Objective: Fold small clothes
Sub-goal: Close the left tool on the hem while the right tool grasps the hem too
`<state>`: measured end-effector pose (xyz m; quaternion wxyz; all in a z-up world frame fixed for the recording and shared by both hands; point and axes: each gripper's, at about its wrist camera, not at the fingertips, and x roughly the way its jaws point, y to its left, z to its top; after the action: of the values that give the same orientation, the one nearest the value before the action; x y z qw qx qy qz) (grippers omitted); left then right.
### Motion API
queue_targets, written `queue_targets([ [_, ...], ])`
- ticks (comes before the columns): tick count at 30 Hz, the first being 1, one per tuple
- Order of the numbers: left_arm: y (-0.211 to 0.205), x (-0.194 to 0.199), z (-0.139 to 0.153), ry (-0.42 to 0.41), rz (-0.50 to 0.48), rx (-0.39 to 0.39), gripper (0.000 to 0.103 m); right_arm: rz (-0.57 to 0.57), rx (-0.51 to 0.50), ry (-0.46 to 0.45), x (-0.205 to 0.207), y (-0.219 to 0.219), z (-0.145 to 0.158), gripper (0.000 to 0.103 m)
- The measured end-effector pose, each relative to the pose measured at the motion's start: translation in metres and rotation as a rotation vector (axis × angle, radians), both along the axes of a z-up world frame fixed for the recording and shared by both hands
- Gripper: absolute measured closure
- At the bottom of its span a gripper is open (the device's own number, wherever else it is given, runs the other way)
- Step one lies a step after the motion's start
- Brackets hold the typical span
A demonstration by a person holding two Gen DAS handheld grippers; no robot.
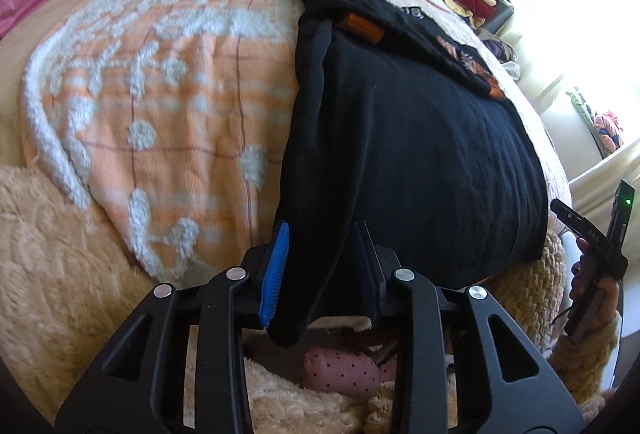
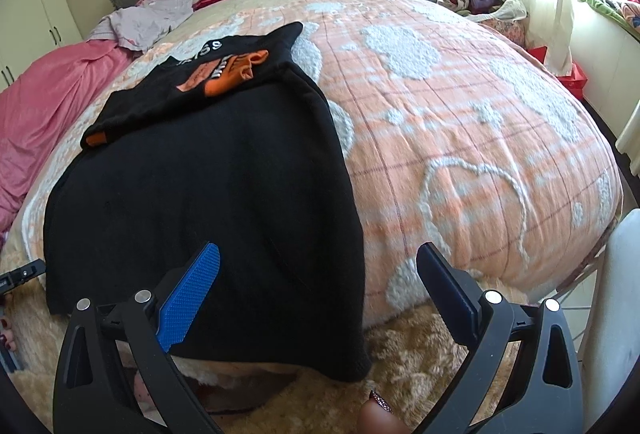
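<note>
Black shirt (image 2: 200, 193) with orange print lies flat on the peach blanket (image 2: 460, 137), hem hanging over the near edge. My left gripper (image 1: 320, 274) clamps its near left corner; my right gripper (image 2: 316, 290) stands wide apart over its near right corner.

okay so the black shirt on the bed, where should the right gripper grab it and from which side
Judging from both views, the near hem corner of the black shirt looks best, the one hanging off the bed edge by the right gripper. Come in from the foot of the bed, along the hem. That corner droops free of the blanket, so a finger can slip under. The left gripper already brackets the opposite corner.
</note>
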<state>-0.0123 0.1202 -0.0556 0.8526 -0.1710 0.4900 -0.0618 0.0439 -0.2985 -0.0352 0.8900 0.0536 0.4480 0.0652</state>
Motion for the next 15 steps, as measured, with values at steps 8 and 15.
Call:
queue_targets([
  [8, -0.001, 0.003, -0.009, 0.027, 0.001, 0.001, 0.071, 0.059, 0.017, 0.048, -0.010, -0.004, -0.013, 0.005],
  [15, -0.003, 0.003, -0.013, 0.052, -0.005, 0.015, 0.047, 0.090, 0.076, 0.105, -0.009, -0.009, -0.030, 0.028],
])
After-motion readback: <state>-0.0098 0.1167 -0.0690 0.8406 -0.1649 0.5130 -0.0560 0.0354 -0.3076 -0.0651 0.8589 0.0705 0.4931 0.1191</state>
